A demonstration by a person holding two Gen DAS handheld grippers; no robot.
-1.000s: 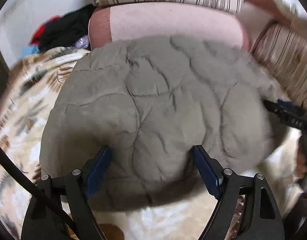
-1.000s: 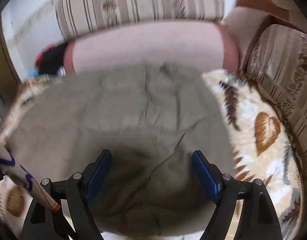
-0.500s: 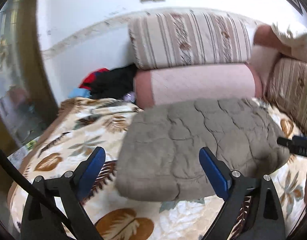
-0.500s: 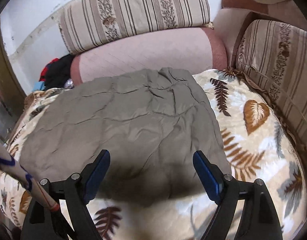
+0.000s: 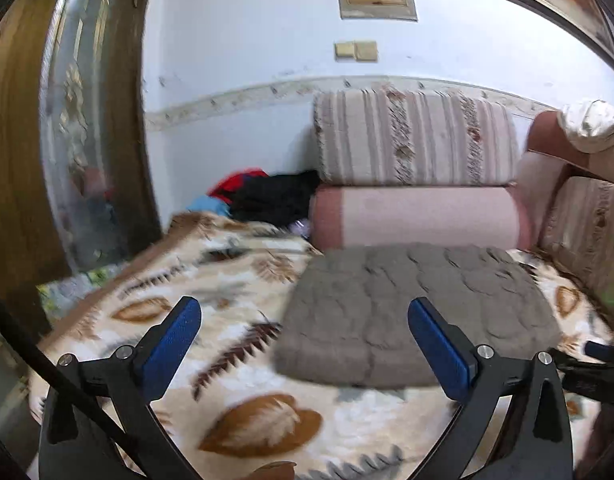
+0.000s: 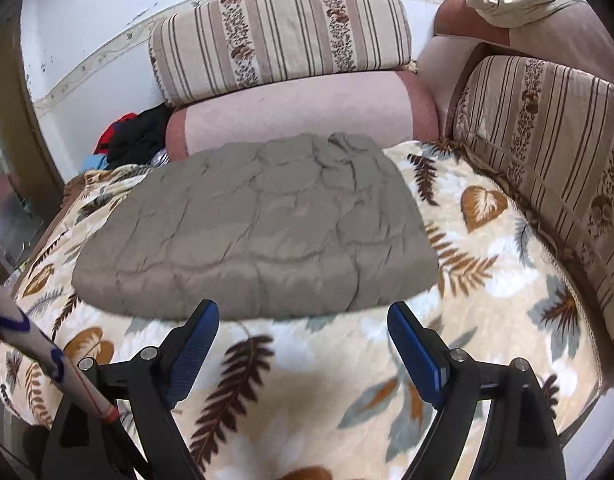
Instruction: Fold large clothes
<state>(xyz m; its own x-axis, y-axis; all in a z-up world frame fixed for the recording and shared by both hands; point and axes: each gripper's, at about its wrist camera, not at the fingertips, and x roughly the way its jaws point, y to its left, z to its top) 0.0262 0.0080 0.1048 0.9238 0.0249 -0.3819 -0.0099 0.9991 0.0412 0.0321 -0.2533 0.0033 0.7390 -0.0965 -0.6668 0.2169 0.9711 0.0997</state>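
Observation:
A grey quilted garment (image 5: 419, 312) lies folded into a thick rectangle on the leaf-patterned blanket (image 5: 227, 380), close against a pink bolster. My left gripper (image 5: 303, 304) hangs above the blanket in front of the garment's left corner. Its jaws are opening, with nothing between them. From the right wrist view the same garment (image 6: 259, 232) lies flat just beyond my right gripper (image 6: 303, 308), which is open, empty and clear of the cloth's near edge.
A pink bolster (image 6: 299, 108) and striped cushions (image 6: 283, 28) line the back, with another striped cushion (image 6: 547, 140) along the right. Dark and red clothes (image 5: 267, 196) are piled at the back left. A wooden door with glass (image 5: 67, 120) stands at left.
Both grippers have drawn back and risen away from the grey garment, which now looks smaller and farther off. The left jaws have spread wider. The garment lies where it was.

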